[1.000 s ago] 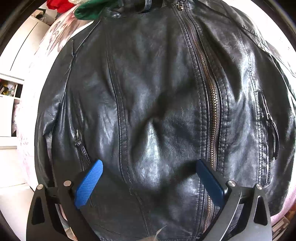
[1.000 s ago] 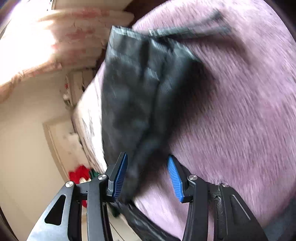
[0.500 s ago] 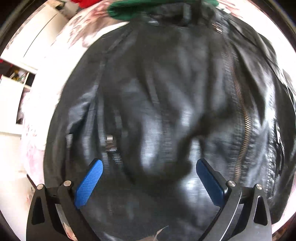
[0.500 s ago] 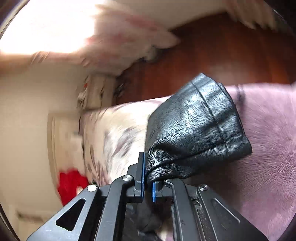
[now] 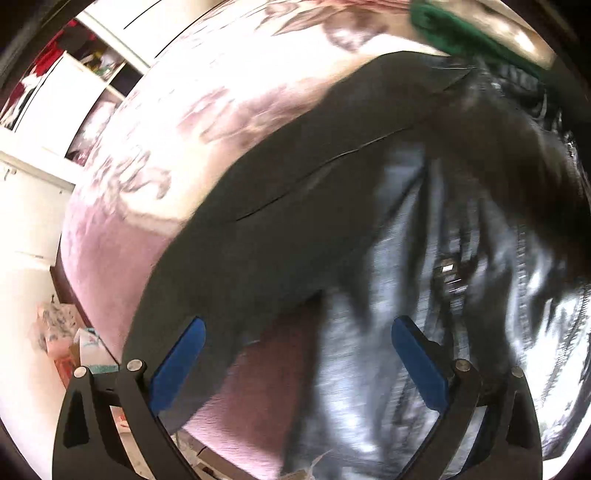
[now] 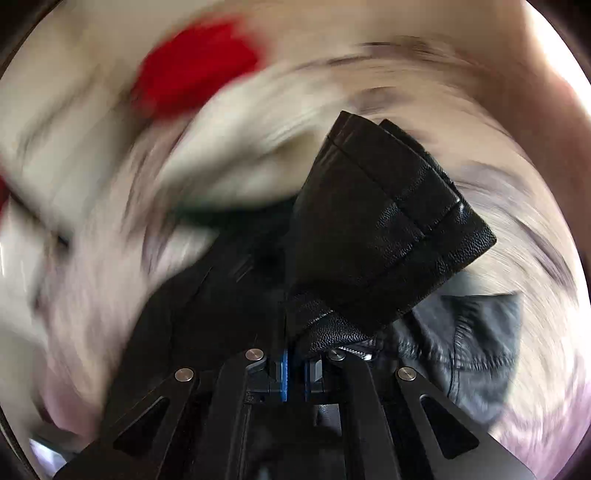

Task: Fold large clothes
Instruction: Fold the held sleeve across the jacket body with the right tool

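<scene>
In the right wrist view, the right gripper (image 6: 294, 363) is seen nearest, with its two blue pads squeezed almost together. A fold of the black leather sleeve (image 6: 388, 225) is pinched between them, just past the tips. The cuff end of the sleeve stands up and away from the pads, toward the far right. It is probably held this way so that the sleeve can be carried over and laid across the body of the jacket (image 5: 424, 258), which would be a first fold. The rest of that view is smeared, so little else can be told apart. A red blur (image 6: 192, 62) is seen far off at the upper left, but what it is cannot be told. In the left wrist view, the left gripper (image 5: 295, 354) is held wide open and nothing is gripped by it. Between its blue pads, both the pink blanket (image 5: 258, 398) and the near edge of the jacket are seen. The dull dark sleeve lies close by the left pad and the shiny front lies by the right pad, but it cannot be told whether the leather is touched. The gripper is likely kept open so that another part of the jacket can be picked up next. Farther away the jacket is spread on the flowered bed cover (image 5: 229, 110), running to the far right. A green cloth (image 5: 465, 33) lies at the far top, near the collar. White shelves (image 5: 55, 110) stand at the far left.
</scene>
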